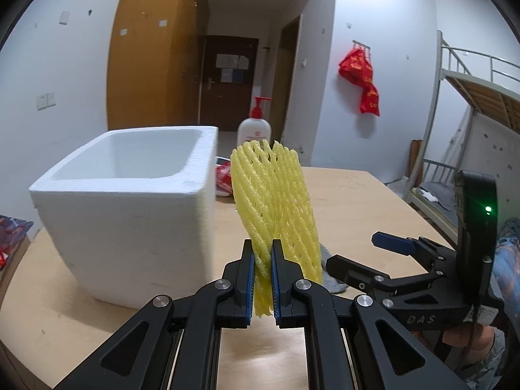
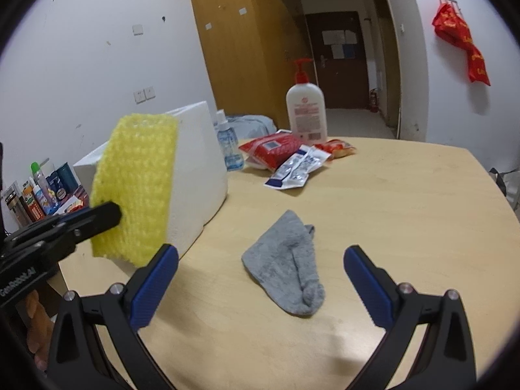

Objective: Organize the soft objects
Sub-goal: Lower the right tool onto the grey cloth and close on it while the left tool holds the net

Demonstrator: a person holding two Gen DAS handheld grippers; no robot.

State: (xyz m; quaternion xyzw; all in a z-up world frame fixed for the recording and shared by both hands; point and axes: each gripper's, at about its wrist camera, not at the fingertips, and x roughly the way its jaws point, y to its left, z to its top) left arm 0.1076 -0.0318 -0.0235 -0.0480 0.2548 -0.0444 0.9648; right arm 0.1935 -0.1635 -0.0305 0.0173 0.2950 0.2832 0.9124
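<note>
My left gripper (image 1: 262, 279) is shut on a yellow foam net sleeve (image 1: 273, 201) and holds it upright above the table, just right of the white foam box (image 1: 130, 214). The sleeve (image 2: 136, 191) and left gripper (image 2: 97, 217) also show at the left of the right wrist view, in front of the box (image 2: 201, 175). A grey sock (image 2: 286, 269) lies flat on the table. My right gripper (image 2: 260, 279) is open and empty, with the sock between and ahead of its fingers. The right gripper (image 1: 367, 253) shows at the right of the left wrist view.
A lotion pump bottle (image 2: 305, 110), red packets (image 2: 269, 149), a white and blue packet (image 2: 295, 169) and a small blue bottle (image 2: 227, 146) stand at the far side of the wooden table (image 2: 406, 211). Bottles and boxes (image 2: 42, 191) crowd the left. A bunk bed (image 1: 471, 97) stands right.
</note>
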